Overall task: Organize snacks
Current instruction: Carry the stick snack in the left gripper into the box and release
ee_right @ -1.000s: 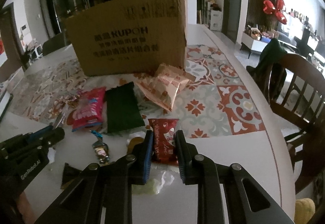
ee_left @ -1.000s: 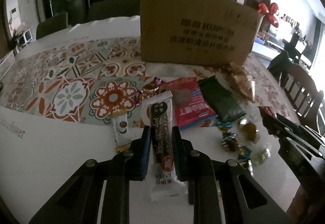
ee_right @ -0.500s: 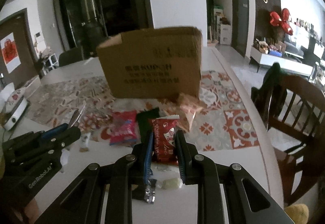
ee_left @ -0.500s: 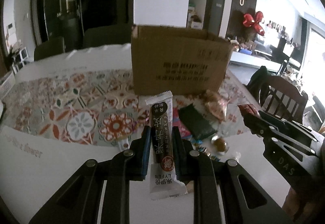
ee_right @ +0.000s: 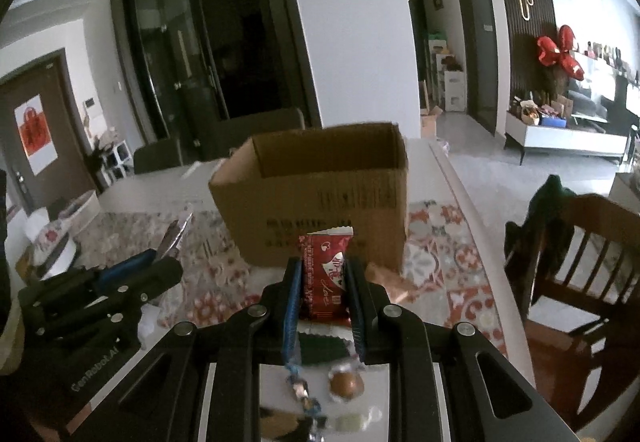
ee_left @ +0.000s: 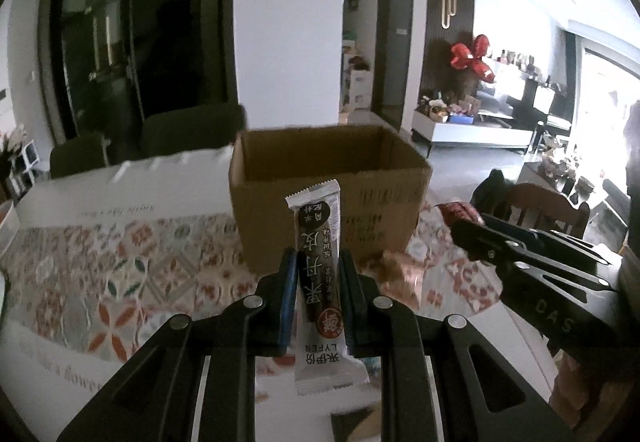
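Surface [ee_left: 60,197]: white top, long, carrying a patterned mat [ee_left: 120,266] of red, green and grey tile motifs. Mat blurred in both views.

Cardboard box [ee_left: 328,193] stands upright on the mat, top open, inside bare as far as can be seen; dark print on its near wall.

Left gripper [ee_left: 318,294]: jaws closed tight on a long white-and-brown snack bar [ee_left: 320,262], which stands upright between the pads, top end above them, bottom end hanging below. Bar is held in the air in front of the box's near wall.

Right gripper [ee_right: 323,286]: jaws clamped on a red snack packet [ee_right: 326,274], upright, also in the air before the box.

Below the right gripper, loose on the white surface: a dark green packet [ee_right: 322,350], a round brown wrapped sweet [ee_right: 346,384], a pale wrapped sweet [ee_right: 352,422], a blue-wrapped sweet [ee_right: 300,382]. An orange-toned packet [ee_right: 386,280] lies by the box's near right corner.

Room: white pillar [ee_left: 288,21] behind the box, dark glass doors [ee_right: 192,53] to its left, dark chairs [ee_left: 192,129] at the far edge. Wooden chair [ee_right: 580,254] at the right with a dark garment over its back. Red bow decoration [ee_right: 560,53] on a dark slatted wall; low white cabinet [ee_right: 560,135] beneath.
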The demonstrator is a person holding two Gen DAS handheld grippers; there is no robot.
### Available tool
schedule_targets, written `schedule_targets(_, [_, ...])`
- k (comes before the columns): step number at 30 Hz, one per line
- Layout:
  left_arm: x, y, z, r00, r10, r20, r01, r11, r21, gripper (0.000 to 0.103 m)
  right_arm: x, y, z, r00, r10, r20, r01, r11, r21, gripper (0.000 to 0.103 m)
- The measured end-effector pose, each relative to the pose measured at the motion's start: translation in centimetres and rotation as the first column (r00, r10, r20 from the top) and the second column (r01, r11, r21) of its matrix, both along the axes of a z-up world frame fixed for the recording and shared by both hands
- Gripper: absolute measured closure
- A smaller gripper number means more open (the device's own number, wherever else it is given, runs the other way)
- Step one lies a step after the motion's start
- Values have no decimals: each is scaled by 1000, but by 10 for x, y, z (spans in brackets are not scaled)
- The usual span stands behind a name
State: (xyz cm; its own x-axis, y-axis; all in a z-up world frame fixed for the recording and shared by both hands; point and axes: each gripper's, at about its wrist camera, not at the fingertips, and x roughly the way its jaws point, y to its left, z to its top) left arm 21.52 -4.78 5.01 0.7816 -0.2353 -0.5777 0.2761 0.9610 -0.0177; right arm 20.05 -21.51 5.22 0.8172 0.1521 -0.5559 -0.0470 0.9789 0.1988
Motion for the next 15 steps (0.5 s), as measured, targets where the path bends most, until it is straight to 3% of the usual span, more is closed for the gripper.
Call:
schedule_targets(9, [57, -9, 47, 999, -41, -1, 41, 999, 13, 83, 52, -9, 36, 1000, 18, 21, -18, 1000, 10, 80])
schedule_targets(15, [100, -16, 60, 997, -53, -51, 54, 998, 23, 83, 95, -16, 53, 1000, 26, -2, -26, 1000, 13, 80])
